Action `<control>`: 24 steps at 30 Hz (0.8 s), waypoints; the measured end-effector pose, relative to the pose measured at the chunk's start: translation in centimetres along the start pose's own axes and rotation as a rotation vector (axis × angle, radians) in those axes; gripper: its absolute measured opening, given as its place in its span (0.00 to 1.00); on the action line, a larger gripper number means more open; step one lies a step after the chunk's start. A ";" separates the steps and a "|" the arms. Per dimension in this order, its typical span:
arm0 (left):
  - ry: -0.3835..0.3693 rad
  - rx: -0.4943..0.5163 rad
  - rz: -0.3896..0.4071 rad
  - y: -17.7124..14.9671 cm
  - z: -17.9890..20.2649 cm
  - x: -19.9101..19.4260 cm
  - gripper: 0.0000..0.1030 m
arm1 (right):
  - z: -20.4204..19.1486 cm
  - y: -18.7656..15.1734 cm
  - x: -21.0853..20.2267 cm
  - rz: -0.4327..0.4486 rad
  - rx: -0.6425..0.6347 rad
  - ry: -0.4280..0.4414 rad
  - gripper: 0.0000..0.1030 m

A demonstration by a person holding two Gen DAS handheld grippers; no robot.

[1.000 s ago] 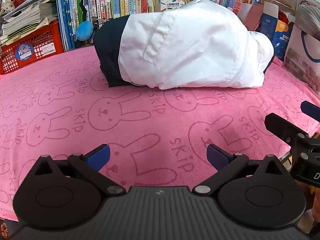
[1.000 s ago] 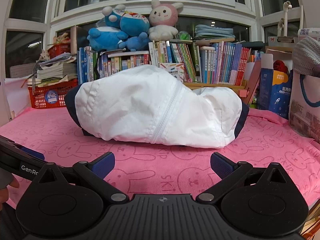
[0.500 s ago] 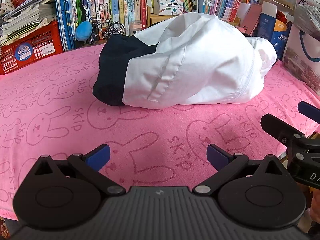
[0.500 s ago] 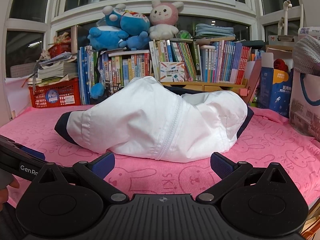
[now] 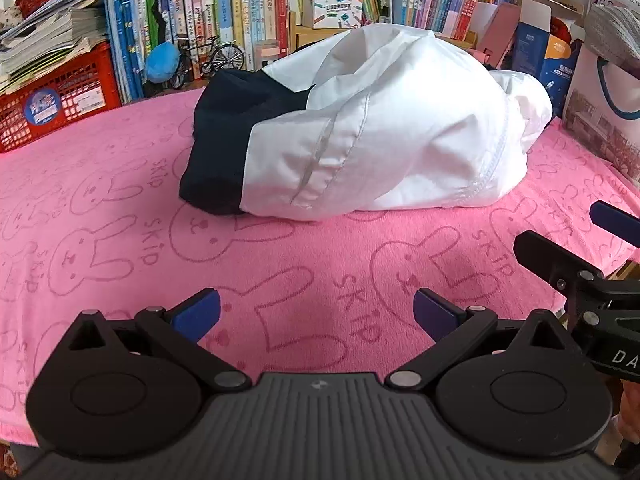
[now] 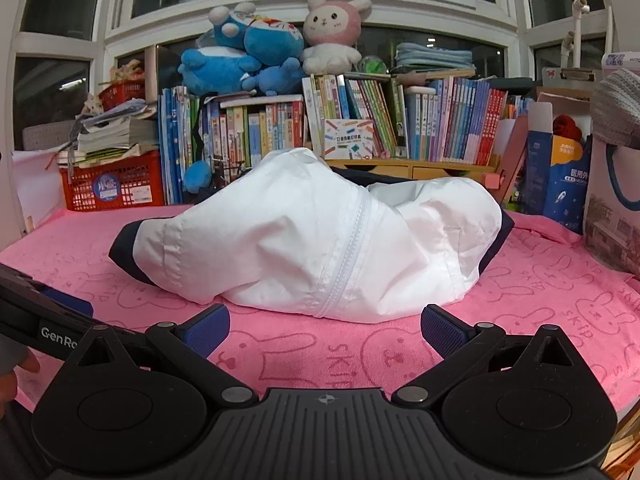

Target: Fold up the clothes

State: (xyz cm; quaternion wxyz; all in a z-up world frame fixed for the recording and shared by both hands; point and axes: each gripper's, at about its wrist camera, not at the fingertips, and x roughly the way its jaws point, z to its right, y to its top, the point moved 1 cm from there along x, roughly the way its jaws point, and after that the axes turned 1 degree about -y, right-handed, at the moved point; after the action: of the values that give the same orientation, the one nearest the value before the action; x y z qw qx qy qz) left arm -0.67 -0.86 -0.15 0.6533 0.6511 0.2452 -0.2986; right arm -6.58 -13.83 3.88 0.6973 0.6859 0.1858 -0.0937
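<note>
A crumpled jacket [image 5: 384, 128], of thin white fabric with navy trim and a white zip, is heaped at the centre of both views on a pink terry towel [image 5: 120, 240] printed with rabbits. The left gripper [image 5: 316, 314] and right gripper [image 6: 325, 328] are held low in the frame with blue-padded fingers spread wide, nothing gripped, apart from the jacket. Books [image 6: 360, 120], a red basket [image 6: 116, 188] and plush toys [image 6: 260, 48] are ranged behind.

The crumpled white-and-navy zip jacket [image 6: 320, 236] lies on the pink rabbit-print towel [image 6: 540, 292]; behind it stands a row of upright books [image 6: 440, 120], stuffed toys [image 6: 276, 44] on top; a red plastic basket [image 6: 116, 184] stands at the left.
</note>
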 end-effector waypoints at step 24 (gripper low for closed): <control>-0.148 0.029 0.017 4.5 -4.3 8.7 1.00 | 2.2 1.1 9.7 -0.072 -0.123 -0.006 1.00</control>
State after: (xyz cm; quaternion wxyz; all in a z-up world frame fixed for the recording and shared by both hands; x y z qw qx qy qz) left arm 8.94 2.67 -3.33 0.6626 0.6388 0.1862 -0.3438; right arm 3.00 -14.78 1.10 0.7349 0.6344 0.2135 -0.1091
